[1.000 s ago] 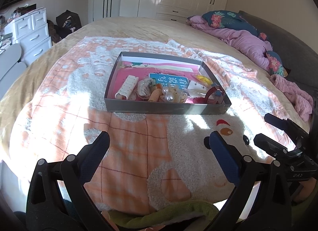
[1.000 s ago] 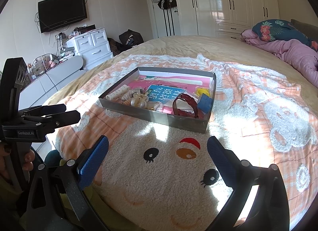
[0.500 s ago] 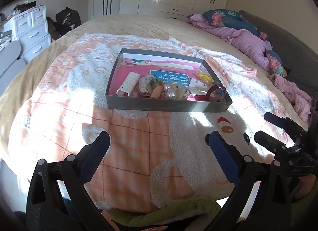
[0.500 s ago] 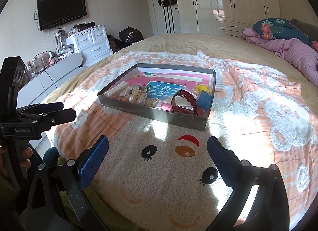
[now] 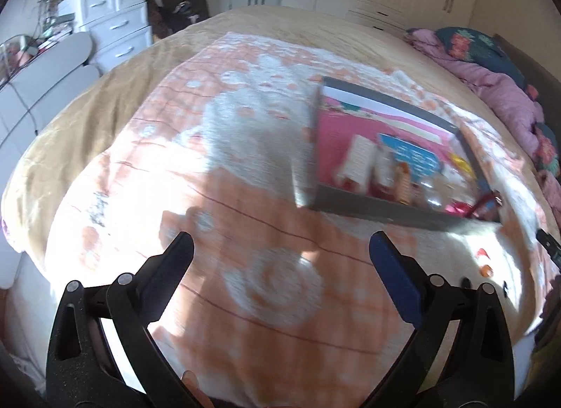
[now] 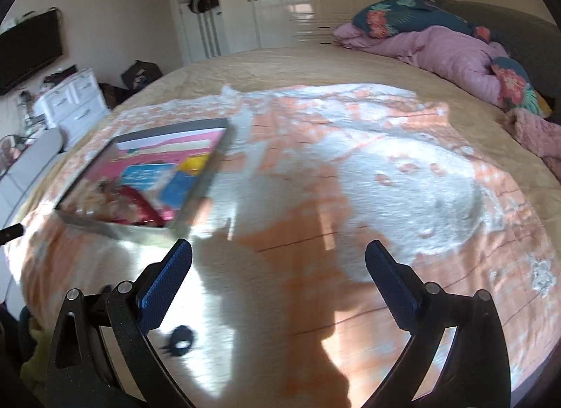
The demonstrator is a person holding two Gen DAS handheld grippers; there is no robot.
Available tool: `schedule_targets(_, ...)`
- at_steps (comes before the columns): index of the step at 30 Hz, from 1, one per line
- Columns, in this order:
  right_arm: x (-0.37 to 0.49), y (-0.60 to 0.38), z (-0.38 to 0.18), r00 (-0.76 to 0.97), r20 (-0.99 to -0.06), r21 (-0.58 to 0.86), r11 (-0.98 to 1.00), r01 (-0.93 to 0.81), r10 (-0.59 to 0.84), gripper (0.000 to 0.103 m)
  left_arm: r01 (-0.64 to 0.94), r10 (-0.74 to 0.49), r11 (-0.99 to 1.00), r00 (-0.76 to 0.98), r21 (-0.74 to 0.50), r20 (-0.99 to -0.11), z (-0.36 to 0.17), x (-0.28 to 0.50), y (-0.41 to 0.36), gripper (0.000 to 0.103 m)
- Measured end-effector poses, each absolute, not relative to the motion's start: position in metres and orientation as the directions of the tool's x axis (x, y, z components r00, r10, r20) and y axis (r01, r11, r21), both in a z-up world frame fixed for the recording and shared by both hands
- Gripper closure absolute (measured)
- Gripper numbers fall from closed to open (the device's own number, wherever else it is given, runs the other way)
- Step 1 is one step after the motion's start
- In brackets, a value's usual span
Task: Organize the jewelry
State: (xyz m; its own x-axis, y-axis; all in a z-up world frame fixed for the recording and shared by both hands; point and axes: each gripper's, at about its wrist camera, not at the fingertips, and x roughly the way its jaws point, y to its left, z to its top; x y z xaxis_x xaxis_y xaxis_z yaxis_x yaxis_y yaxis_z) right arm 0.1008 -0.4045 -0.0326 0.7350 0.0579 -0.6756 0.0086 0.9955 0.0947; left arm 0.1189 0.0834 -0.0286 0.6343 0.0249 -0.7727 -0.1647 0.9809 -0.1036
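While both views blur from swinging outward since a moment ago, the left gripper [image 5: 280, 253] and right gripper [image 6: 278, 260] hover with jaws spread empty; the shallow grey jewelry tray [image 5: 382, 206] sits untouched on the orange-and-white fleece blanket [image 5: 245, 232], so sorting hasn't begun.

One grey tray [image 5: 396, 209] on the blanket [image 5: 245, 169], toward its right edge in the left wrist view. Tray contents blurred; count uncertain: one white comb-like piece [image 5: 357, 159], one blue card [image 5: 410, 155], one red band [image 6: 140, 202], one yellow item [image 6: 194, 164]. Two grippers: left gripper [image 5: 280, 250], right gripper [image 6: 278, 257], each with two fingers, spread apart.
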Motion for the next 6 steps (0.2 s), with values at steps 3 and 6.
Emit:
schedule_targets(3, 0.128, -0.469, -0.047, 0.694, -0.717, 0.071, 0.983, 0.166, -0.066, 0.005, -0.287, 0.102, 0.954, 0.575, -0.083, -0.812, -0.045, 0.154, 0.136, 0.009)
schedule_targets(6, 0.153, -0.531, -0.062, 0.613, -0.758, -0.027, 0.950, 0.312, -0.222, 0.005, -0.385, 0.200, 0.923, 0.523, -0.020, -0.828, -0.061, 0.190, 0.184, 0.009)
